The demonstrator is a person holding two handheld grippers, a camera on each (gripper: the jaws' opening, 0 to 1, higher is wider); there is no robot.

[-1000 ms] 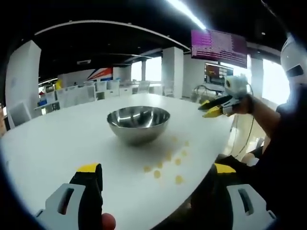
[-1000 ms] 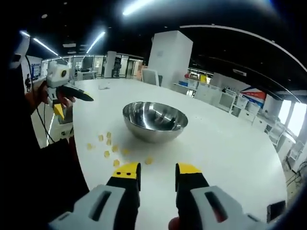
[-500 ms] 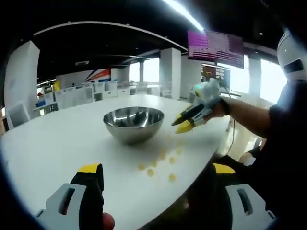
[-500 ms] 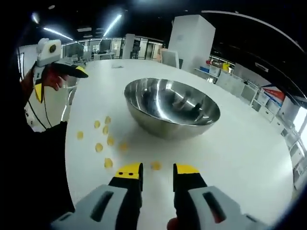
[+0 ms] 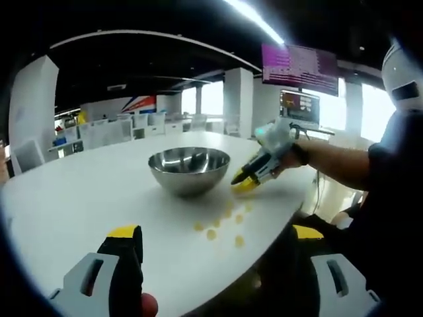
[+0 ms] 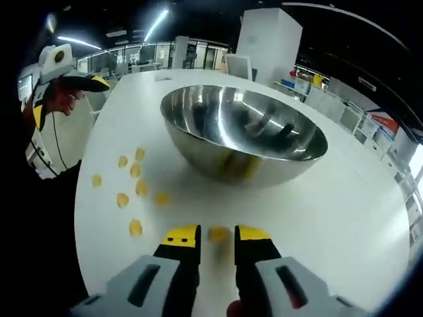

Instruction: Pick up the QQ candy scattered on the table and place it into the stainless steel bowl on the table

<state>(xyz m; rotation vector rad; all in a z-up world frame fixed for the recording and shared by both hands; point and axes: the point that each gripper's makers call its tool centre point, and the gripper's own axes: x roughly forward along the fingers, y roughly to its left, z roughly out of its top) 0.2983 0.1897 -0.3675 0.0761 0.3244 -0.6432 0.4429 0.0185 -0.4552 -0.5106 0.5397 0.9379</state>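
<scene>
In the right gripper view the right gripper is down at the table, its yellow-tipped jaws a little apart with one candy lying between the tips; whether the tips touch it is hard to tell, as it is blurred. Just beyond stands the bowl, close and upright on the white top. To the left of the jaws the other candies lie loose in a small scatter near the table edge, none touching the bowl. Further left the left gripper is held up off the table by a hand, partly cut off at the edge.

In the left gripper view the left gripper has its jaws wide apart and holds nothing, raised above the near table edge. The right jaw and a dark sleeve cover the table's near right corner. The candies lie between the jaws and the bowl. The right gripper reaches in from the right, tips down at the table just beside the bowl; the candy there cannot be made out
</scene>
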